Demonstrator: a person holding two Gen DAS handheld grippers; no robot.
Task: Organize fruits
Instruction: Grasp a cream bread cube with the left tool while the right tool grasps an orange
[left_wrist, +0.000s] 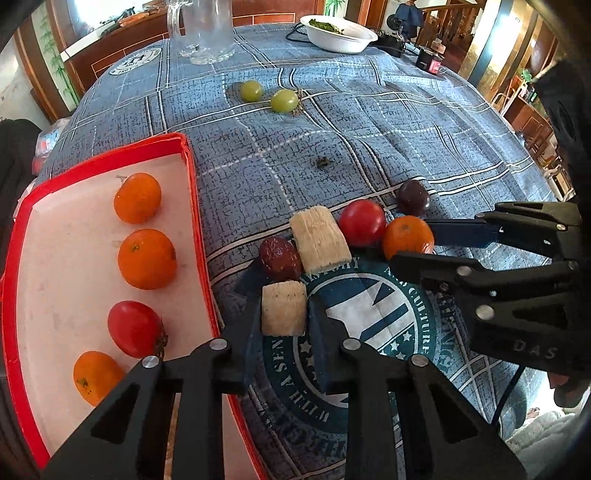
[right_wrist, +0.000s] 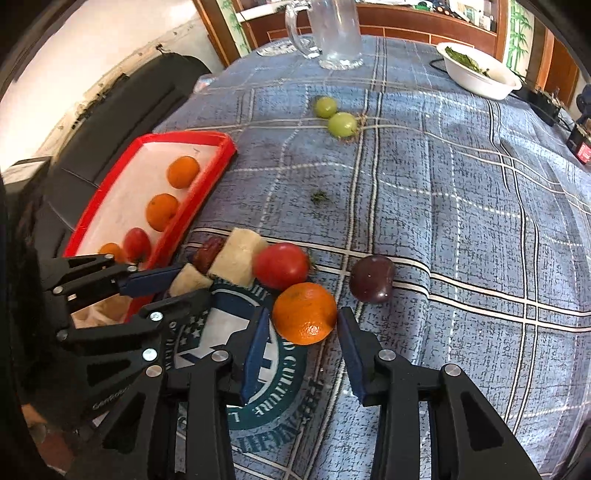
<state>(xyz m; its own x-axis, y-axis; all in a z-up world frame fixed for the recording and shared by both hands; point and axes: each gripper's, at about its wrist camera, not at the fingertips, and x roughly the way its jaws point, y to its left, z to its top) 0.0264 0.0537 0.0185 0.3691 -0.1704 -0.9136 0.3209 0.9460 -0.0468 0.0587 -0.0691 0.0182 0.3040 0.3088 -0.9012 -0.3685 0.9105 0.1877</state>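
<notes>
While our left gripper (left_wrist: 282, 325) pinches the pale sugarcane piece (left_wrist: 283, 308) and our right fingers (right_wrist: 255, 347) flank the mandarin (right_wrist: 304, 313) without clamping it, both lie on the desk (right_wrist: 461, 206); next we carry them to the red tray (left_wrist: 195, 206).

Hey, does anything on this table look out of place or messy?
Yes. A small green stem scrap lies alone on the blue checked cloth, looking like leftover debris. Two green grapes sit apart from the main fruit cluster, nearer the glass mug. Nothing looks spilled or damaged.
</notes>
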